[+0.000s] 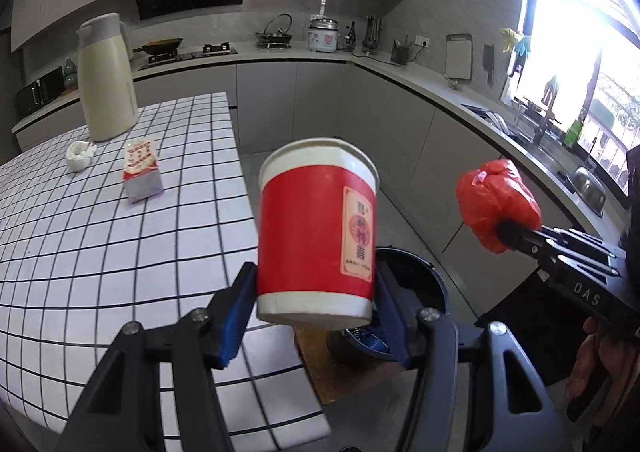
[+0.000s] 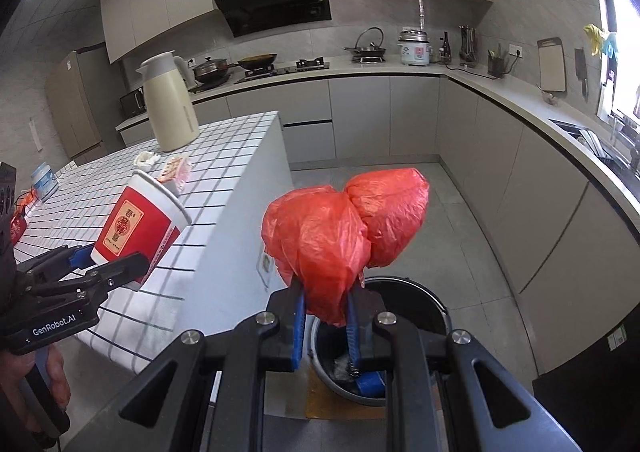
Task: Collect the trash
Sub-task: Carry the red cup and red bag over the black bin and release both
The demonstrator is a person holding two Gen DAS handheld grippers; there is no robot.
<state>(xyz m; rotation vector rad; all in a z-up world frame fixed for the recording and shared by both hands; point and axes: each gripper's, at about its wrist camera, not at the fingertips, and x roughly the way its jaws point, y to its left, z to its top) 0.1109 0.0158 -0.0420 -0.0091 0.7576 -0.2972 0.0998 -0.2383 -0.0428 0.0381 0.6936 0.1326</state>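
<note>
A white-tiled island top (image 1: 120, 236) with dark grout lines carries a tall cream thermal jug (image 1: 106, 77) near its far edge. Just in front of the jug lie a crumpled white wad (image 1: 80, 155) and a red-and-white carton (image 1: 142, 171). Beside the island's end, a dark bin (image 2: 404, 332) stands on the grey floor (image 2: 460, 211).

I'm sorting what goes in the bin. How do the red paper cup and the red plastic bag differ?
The paper cup is stiff and keeps its round shape; the plastic bag is crumpled into soft lumps. The cup has white bands and a printed label; the bag is plain red. The left gripper clamps the cup with jaws set wide; the right gripper pinches the bag nearly shut. Both are red and held above the trash bin on the floor.
</note>
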